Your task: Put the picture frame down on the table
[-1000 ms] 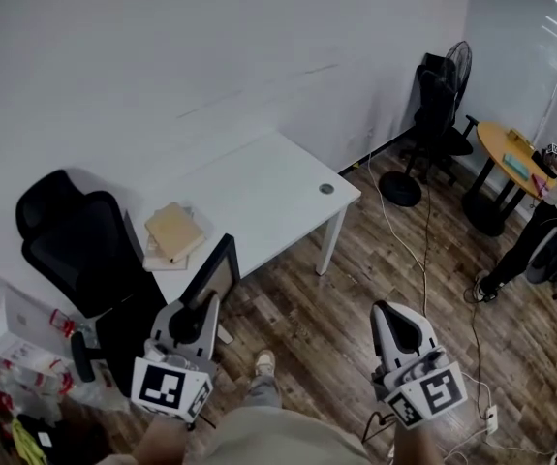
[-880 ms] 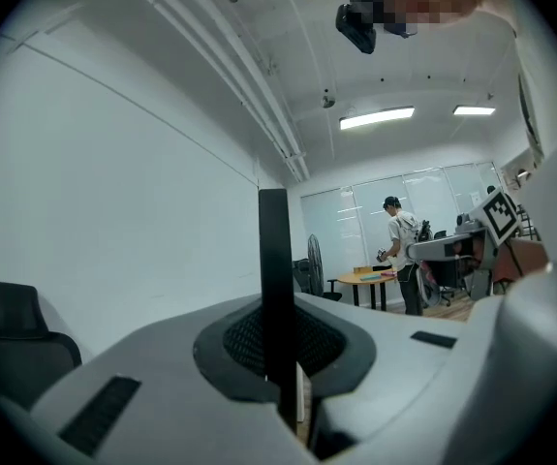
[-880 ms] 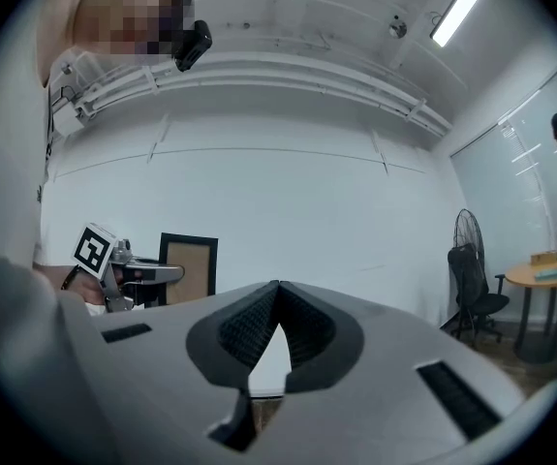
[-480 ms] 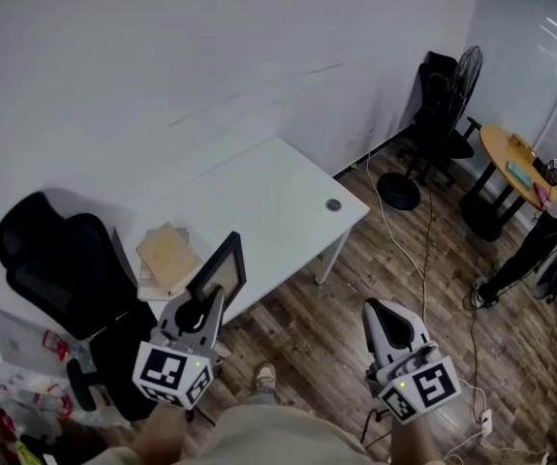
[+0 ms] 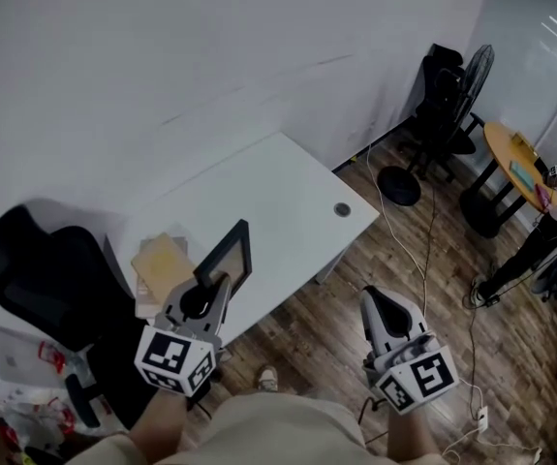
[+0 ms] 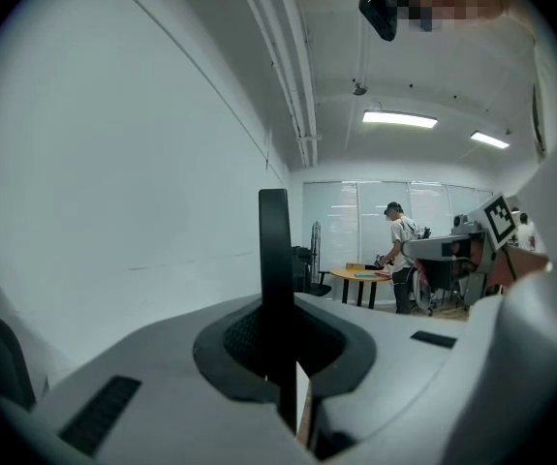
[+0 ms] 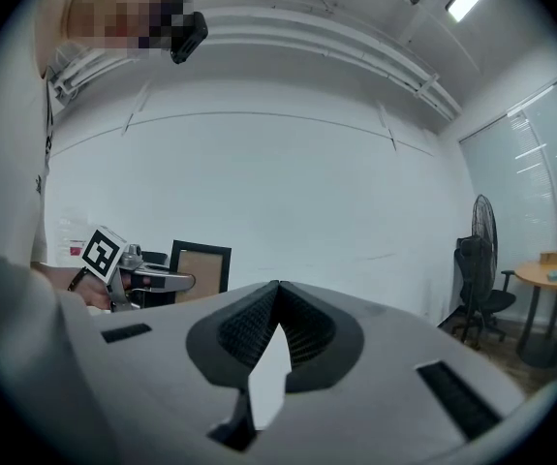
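Note:
My left gripper (image 5: 208, 296) is shut on the lower edge of a black picture frame (image 5: 228, 259) with a tan backing, held upright over the near edge of the white table (image 5: 278, 187). In the left gripper view the frame (image 6: 275, 260) shows edge-on as a thin black bar rising from between the closed jaws. The right gripper view shows the frame (image 7: 201, 270) from its tan side, beside the left gripper (image 7: 152, 281). My right gripper (image 5: 383, 318) hangs over the wooden floor, to the right of the table, shut with nothing in it.
A stack of tan books (image 5: 162, 264) lies on the table's left end. A black office chair (image 5: 41, 279) stands left of it. At far right are a fan (image 5: 472, 80), a round wooden table (image 5: 520, 163) and a person (image 5: 549, 221). Cables run across the floor.
The left gripper has carried the frame up and forward, from beside the table's near edge to over the tabletop. The right gripper has stayed low and shut.

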Available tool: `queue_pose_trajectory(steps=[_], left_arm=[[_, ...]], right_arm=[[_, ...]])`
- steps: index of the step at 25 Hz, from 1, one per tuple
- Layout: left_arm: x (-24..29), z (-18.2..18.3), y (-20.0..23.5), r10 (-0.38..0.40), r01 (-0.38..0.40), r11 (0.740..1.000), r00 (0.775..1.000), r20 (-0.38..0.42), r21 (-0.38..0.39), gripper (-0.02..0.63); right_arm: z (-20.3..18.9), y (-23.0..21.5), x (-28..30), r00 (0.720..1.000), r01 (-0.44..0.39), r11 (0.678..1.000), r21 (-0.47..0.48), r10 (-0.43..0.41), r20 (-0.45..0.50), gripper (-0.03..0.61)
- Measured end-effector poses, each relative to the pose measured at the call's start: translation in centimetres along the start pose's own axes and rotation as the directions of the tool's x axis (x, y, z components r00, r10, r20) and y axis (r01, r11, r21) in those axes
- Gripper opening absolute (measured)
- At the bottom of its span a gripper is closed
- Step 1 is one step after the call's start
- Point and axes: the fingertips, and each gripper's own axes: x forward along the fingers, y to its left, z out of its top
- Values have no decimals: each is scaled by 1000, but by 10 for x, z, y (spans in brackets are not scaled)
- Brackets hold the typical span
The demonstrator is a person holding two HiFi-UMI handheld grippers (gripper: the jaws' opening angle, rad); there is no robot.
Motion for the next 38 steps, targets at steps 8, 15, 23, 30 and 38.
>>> queue_pose_trajectory(steps=[8,15,23,30,38], left_arm=[[23,-12,23,-19,18,999,1000,-22,-33,34],[53,-12,30,-14,13,999,999,-37,-41,34],[106,-19,36,8,-14,996,998,-66,-83,34],[178,-29,43,30,-54,979,992,-121,-198,34],[272,-58,61,72,-142,931,975,-211,-336,34]], right_arm=[[-13,-9,30,999,14,1000,21,-13,-36,23],[-22,-36,55,999,12,998,53,-10,-46,23],[-33,-81,92,996,-34,999,30,36,-81,23],[-54,-146,146,984,-104,981,164,125,-125,23],[-64,-208,221,943,-234,949,212,274,-187,23]])
